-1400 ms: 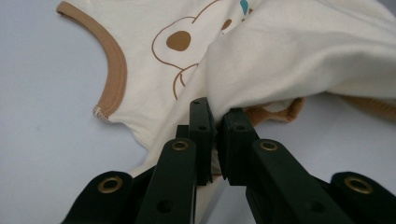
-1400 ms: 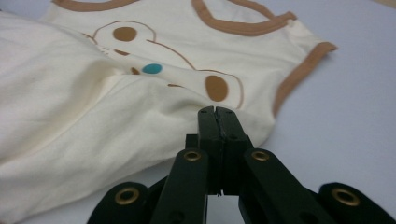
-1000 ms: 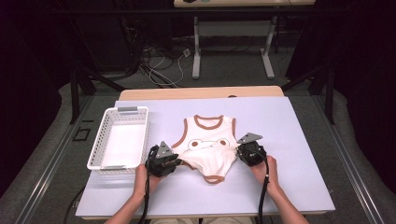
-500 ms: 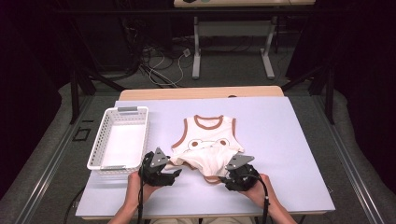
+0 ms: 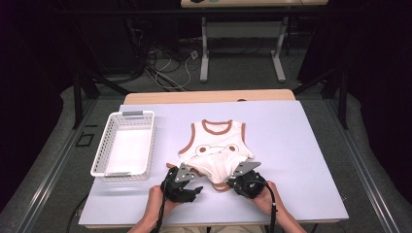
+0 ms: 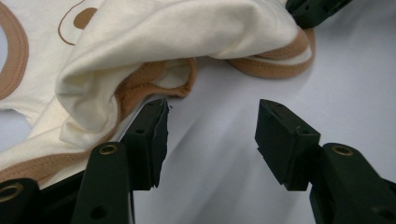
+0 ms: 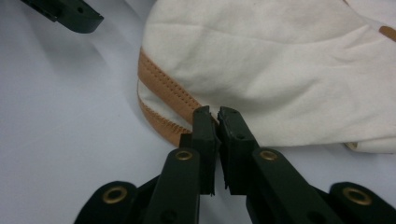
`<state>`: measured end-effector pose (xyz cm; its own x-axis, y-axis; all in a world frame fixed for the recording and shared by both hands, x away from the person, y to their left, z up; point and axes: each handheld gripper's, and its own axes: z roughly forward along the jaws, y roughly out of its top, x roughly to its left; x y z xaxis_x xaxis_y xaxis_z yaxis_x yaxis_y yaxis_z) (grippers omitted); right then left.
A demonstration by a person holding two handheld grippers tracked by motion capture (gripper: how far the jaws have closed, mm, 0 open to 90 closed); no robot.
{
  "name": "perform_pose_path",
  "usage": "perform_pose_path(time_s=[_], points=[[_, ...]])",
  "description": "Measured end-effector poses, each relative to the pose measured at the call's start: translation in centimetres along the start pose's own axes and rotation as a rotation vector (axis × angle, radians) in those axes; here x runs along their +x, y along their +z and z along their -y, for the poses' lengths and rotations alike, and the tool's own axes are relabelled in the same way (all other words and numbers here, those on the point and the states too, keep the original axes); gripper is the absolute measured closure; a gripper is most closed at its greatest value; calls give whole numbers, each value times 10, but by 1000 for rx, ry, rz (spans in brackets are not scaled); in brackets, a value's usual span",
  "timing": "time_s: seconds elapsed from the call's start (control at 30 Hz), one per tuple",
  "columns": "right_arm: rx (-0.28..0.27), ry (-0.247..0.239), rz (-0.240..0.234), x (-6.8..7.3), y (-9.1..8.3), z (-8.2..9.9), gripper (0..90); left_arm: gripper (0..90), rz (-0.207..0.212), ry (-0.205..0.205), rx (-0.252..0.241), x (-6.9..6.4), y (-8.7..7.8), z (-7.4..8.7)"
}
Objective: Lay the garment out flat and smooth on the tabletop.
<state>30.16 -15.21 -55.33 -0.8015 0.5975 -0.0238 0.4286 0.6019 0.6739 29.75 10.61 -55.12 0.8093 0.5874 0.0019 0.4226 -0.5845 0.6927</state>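
Note:
A cream sleeveless baby top (image 5: pixel 216 148) with brown trim and a bear face lies on the pale table (image 5: pixel 291 145), its lower part bunched up. My right gripper (image 5: pixel 234 182) sits at its lower right. In the right gripper view it (image 7: pixel 214 112) is shut on the brown hem of the top (image 7: pixel 280 70). My left gripper (image 5: pixel 196 184) is at the lower left. In the left gripper view it (image 6: pixel 212 112) is open, and its jaws have just been closing with only bare table between them. The top's (image 6: pixel 187 32) folded edge lies against its left jaw.
A white slatted basket (image 5: pixel 150 141) stands at the table's left. Bare table spreads to the right of the top and behind it. The near table edge is just below the person's hands. Cables and table legs are on the floor behind.
Both hands have drawn back toward the near edge and closer together under the top's hem. The right gripper has shut on the hem; the left stands wider than a second ago.

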Motion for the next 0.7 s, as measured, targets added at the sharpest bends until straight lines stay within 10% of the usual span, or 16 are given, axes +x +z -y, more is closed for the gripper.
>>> perform_pose_path(time_s=[0.7], points=[[-42, 55, 192, -27, -7, -2, 882, 548, -18, 47, -25, -6, 11, -11]])
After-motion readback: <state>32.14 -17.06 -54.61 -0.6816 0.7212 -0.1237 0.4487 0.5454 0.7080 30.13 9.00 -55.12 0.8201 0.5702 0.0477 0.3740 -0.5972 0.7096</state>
